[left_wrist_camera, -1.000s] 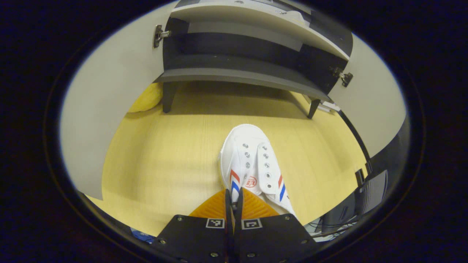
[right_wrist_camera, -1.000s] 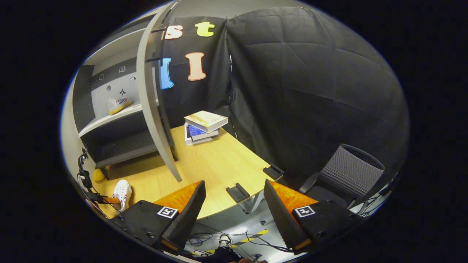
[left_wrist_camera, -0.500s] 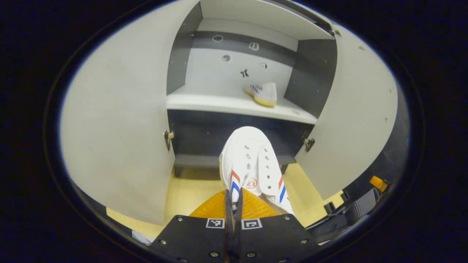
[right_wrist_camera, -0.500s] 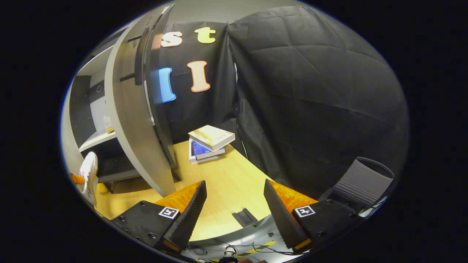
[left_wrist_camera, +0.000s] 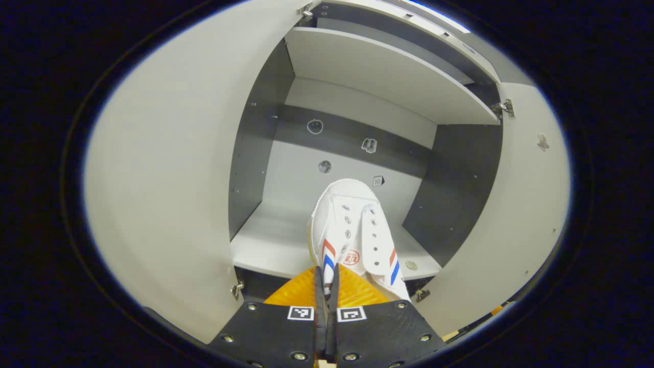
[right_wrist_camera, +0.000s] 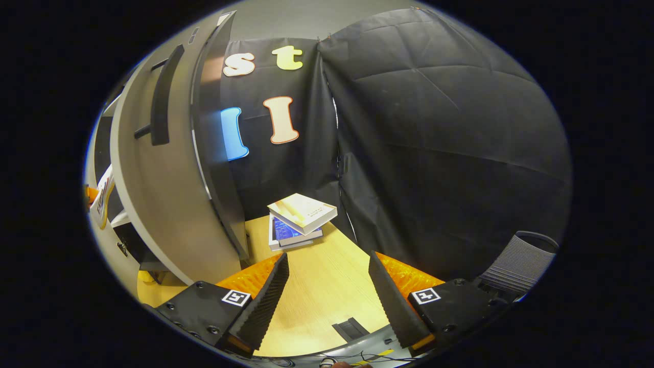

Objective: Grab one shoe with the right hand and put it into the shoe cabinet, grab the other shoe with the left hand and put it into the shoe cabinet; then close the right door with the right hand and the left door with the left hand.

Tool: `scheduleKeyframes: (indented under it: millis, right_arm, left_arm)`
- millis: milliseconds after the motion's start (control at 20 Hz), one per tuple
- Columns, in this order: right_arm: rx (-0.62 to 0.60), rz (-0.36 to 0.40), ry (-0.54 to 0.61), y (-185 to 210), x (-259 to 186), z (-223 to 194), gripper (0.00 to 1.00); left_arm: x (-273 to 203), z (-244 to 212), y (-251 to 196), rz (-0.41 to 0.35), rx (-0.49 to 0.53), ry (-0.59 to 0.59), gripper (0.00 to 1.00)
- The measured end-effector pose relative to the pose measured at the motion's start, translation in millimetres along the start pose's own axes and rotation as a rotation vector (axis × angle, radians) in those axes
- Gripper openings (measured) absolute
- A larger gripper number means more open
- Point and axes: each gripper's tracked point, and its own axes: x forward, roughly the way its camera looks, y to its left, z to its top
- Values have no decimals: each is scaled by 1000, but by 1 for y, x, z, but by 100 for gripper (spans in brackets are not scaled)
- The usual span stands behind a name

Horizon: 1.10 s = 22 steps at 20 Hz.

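My left gripper [left_wrist_camera: 325, 278] is shut on the heel edge of a white canvas shoe [left_wrist_camera: 352, 235] with red and blue stripes. The shoe hangs toe-forward just over the front of the pale shelf [left_wrist_camera: 271, 245] inside the shoe cabinet. Both cabinet doors stand open, the left door [left_wrist_camera: 168, 168] and the right door [left_wrist_camera: 516, 214] flanking the shoe. My right gripper [right_wrist_camera: 327, 286] is open and holds nothing, hovering above the wooden table [right_wrist_camera: 317, 286]. In the right gripper view the right door's outer face [right_wrist_camera: 163, 189] with its dark handle [right_wrist_camera: 161, 102] stands near, and the held shoe [right_wrist_camera: 102, 197] peeks at the far left.
A stack of books [right_wrist_camera: 299, 220] lies on the table at the back by the black cloth wall. A grey chair back [right_wrist_camera: 521, 260] stands to the right. A small dark holder [right_wrist_camera: 350, 327] sits near the table's front edge. An upper shelf [left_wrist_camera: 383, 76] roofs the compartment.
My left gripper has lifted the shoe from low before the cabinet up to the shelf opening and closer in. The right gripper view has shifted, so the right door now looms nearer.
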Motion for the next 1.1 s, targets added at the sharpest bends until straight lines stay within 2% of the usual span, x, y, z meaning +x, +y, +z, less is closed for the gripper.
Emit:
scheduleKeyframes:
  millis: [150, 350, 550, 750, 900, 950, 1000, 1050, 1100]
  right_arm:
    - [15, 3, -2, -6, 7, 3, 98]
    - [38, -27, -27, -24, 22, 16, 99]
    - [73, -54, -89, -42, 21, 41, 99]
    - [63, -84, -115, -53, 20, 48, 98]
    - [71, -88, -114, -57, 16, 50, 98]
    - [75, -83, -110, -55, 16, 49, 98]
    - [74, -78, -106, -53, 18, 50, 98]
    - [70, -74, -106, -51, 20, 51, 98]
    - [64, -68, -111, -48, 21, 56, 98]
  left_arm:
    - [-1, 2, -1, 37, 35, -47, 0]
    - [-3, 5, 0, 43, 10, -53, 0]
    - [-2, 2, 0, 38, 28, 1, 0]
    - [11, -15, -1, 56, -10, 77, 1]
    - [14, -27, 4, 74, 37, 116, 2]
    - [15, -25, 3, 61, 41, 106, 5]
    - [17, -19, 1, 53, 34, 71, 12]
    - [9, -12, -4, 33, 22, 40, 29]
    - [0, -7, -7, 21, 12, 18, 51]
